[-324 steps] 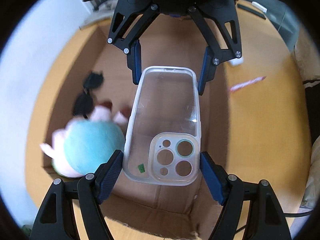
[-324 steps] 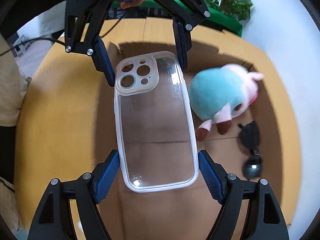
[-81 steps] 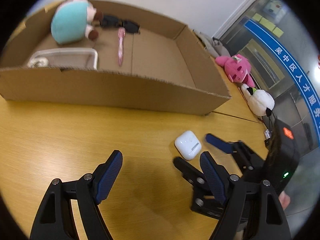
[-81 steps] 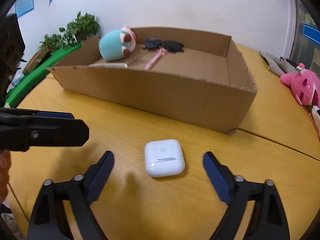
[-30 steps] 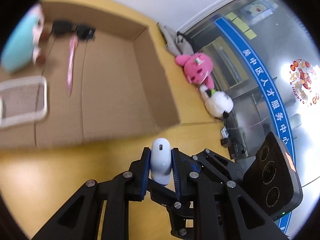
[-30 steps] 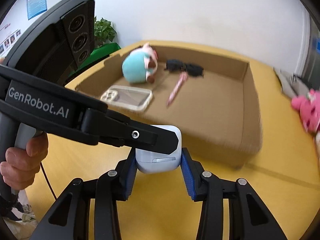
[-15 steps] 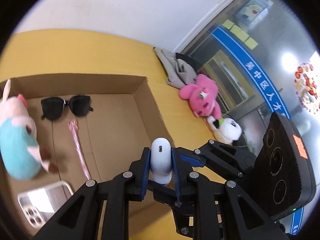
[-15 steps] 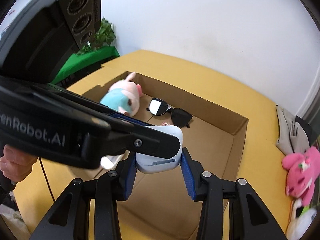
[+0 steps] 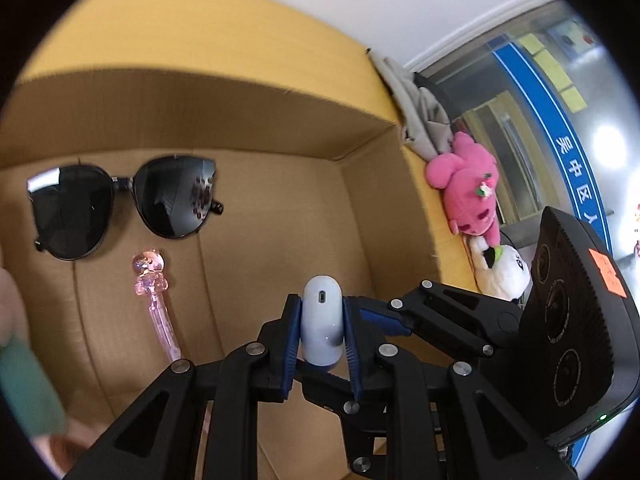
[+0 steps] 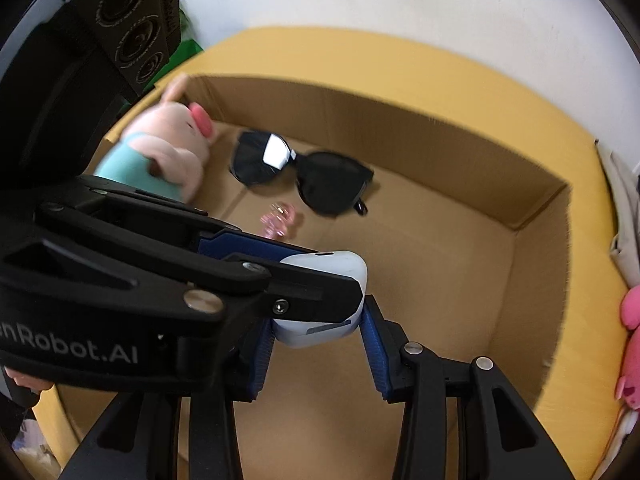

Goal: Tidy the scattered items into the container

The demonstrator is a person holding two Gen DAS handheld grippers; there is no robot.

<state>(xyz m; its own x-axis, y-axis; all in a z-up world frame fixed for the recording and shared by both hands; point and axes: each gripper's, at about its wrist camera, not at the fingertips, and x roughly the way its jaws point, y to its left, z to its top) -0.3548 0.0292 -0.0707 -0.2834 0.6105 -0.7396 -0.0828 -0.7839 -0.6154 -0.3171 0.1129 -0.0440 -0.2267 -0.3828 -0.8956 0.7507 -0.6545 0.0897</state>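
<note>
fingers (image 9: 294, 344) both pinch earbud case (image 9: 322, 320); above box (image 9: 360, 160) floor; walls apart

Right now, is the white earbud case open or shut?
Shut. The earbud case shows an unbroken rounded shell, its lid seam closed, clamped between the fingers of both hand-held grippers above the box.

left tool (image 9: 322, 332) pinches white earbud case (image 9: 322, 326) above cardboard box (image 9: 280, 216)

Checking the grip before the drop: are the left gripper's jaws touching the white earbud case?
Touching. In the left wrist view, both blue pads of the left gripper press flat against the earbud case, no gap showing.
</note>
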